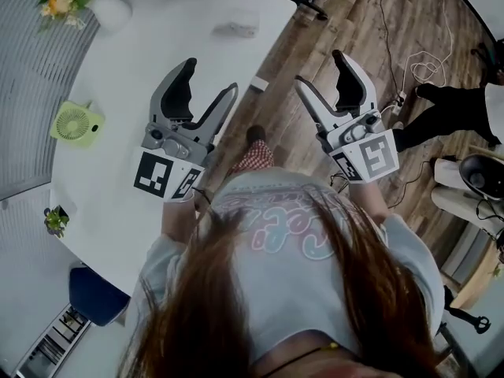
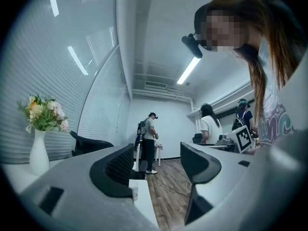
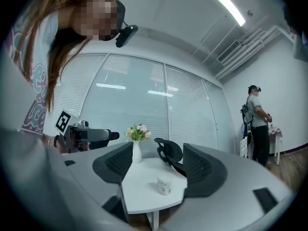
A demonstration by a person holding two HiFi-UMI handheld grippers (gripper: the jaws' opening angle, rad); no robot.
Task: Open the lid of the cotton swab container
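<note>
Nothing is begun yet. Your left hand-held gripper (image 1: 211,75) and right hand-held gripper (image 1: 319,68) are both raised, jaws spread, holding nothing. The cotton swab container (image 1: 236,28) stands on the white worktop (image 1: 134,77), at about 1 o'clock from the left one and well apart. Its lid looks shut. Reaching, holding and opening are all left to do.

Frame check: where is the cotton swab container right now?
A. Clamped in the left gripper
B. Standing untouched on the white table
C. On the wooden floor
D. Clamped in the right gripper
B: the container stands alone on the table, while the left gripper and right gripper are away from it, jaws apart and empty.
</note>
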